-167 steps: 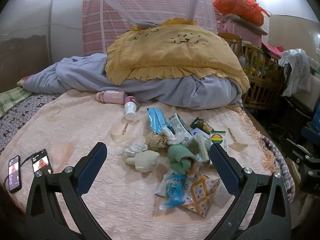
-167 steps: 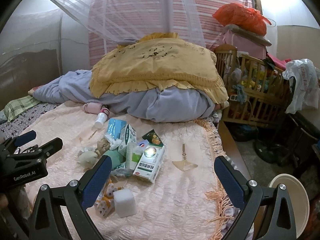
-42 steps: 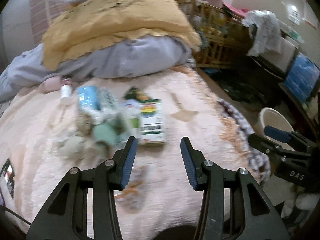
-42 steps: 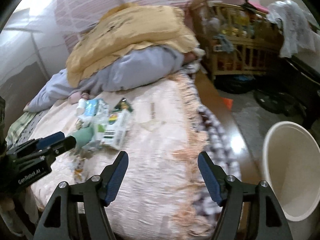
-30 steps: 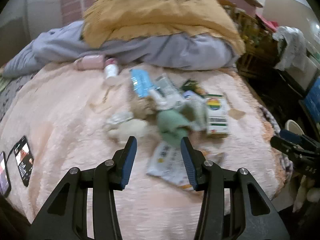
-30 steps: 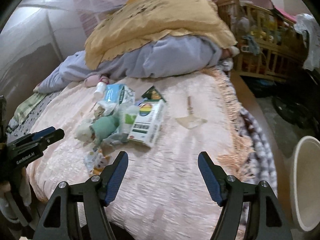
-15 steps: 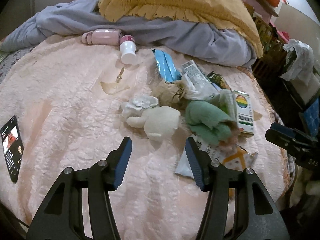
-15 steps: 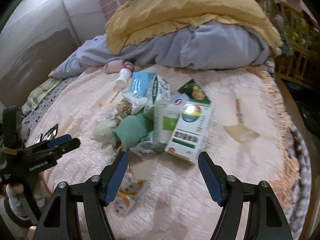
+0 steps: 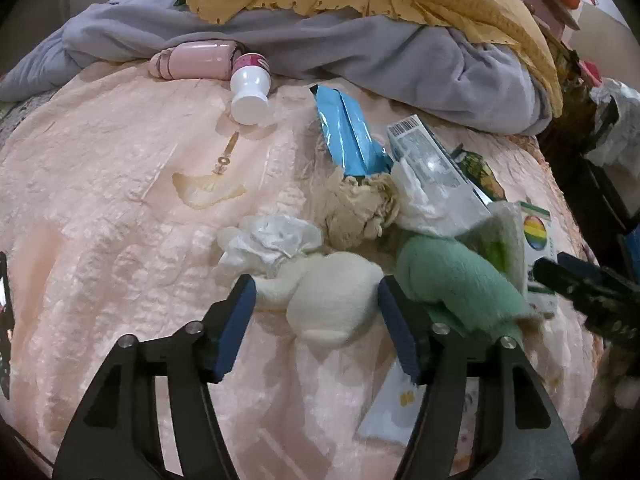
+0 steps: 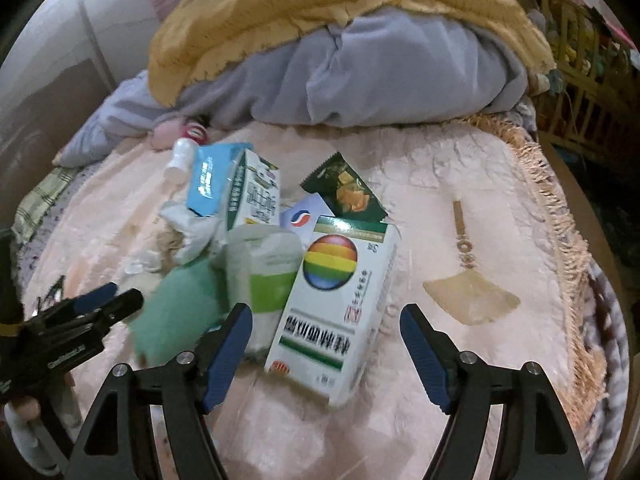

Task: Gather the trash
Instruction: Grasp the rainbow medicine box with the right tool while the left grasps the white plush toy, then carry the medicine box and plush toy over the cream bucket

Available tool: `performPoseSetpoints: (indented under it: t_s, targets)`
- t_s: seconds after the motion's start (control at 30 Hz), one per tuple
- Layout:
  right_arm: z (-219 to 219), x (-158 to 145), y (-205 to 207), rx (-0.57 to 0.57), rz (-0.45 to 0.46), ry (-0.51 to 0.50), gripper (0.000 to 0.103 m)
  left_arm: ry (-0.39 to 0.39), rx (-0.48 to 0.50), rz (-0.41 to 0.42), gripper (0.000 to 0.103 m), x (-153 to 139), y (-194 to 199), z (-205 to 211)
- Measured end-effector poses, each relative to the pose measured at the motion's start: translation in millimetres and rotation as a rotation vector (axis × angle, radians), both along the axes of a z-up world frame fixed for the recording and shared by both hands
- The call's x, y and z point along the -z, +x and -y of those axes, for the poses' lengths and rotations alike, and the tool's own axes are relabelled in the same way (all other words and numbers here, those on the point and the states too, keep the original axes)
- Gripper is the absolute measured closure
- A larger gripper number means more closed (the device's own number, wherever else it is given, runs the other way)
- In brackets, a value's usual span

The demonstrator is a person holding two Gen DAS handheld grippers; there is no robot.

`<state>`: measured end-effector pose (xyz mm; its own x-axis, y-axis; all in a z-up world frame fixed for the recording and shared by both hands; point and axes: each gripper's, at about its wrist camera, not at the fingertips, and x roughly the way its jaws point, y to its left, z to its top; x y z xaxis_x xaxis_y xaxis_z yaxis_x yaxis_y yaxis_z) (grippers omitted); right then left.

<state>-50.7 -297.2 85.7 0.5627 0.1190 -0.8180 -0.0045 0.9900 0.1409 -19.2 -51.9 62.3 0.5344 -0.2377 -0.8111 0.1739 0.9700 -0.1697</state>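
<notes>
A pile of trash lies on the pink bedspread (image 9: 100, 208). My left gripper (image 9: 314, 306) is open, its fingers on either side of a cream wad (image 9: 332, 300), close to touching. Beside it lie a green wad (image 9: 452, 280), white crumpled plastic (image 9: 272, 240), a beige crumpled paper (image 9: 360, 208) and a blue packet (image 9: 348, 136). My right gripper (image 10: 326, 326) is open around the near end of a white box with a rainbow ball (image 10: 336, 300). Behind it lie a green-white pouch (image 10: 268, 276), a dark green sachet (image 10: 344, 192) and a carton (image 10: 252, 196).
A white bottle (image 9: 250, 88) and a pink flask (image 9: 196, 60) lie at the back by the grey and yellow bedding (image 9: 360, 40). The bed's fringed edge (image 10: 560, 220) runs at the right, a wooden crib (image 10: 580, 52) beyond it. A phone's edge (image 9: 4, 308) shows at far left.
Both grippers have come down and forward to the pile. The left now brackets the cream wad; the right now brackets the rainbow box. The bin has left the right view.
</notes>
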Motion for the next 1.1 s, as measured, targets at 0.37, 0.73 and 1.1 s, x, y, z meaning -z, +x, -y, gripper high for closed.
performPoseSetpoints:
  t_s: [0.37,0.73,1.1]
  targets:
    - [9.2,11.4,-8.7,-0.019,0.010,-0.014,0.041,-0.084,0.066,-0.014,0.069,-1.6,-5.4,-4.6]
    - [33.0,-27.9,-72.7,-0.013,0.095,0.069,0.042,-0.102,0.128,0.082,0.071,-63.1,-61.1,-4.1]
    - [47.1,-55.9,-118.8,0.009,0.150,0.051,0.041,-0.098,0.238,0.162,0.071,-106.1,-100.3,53.1]
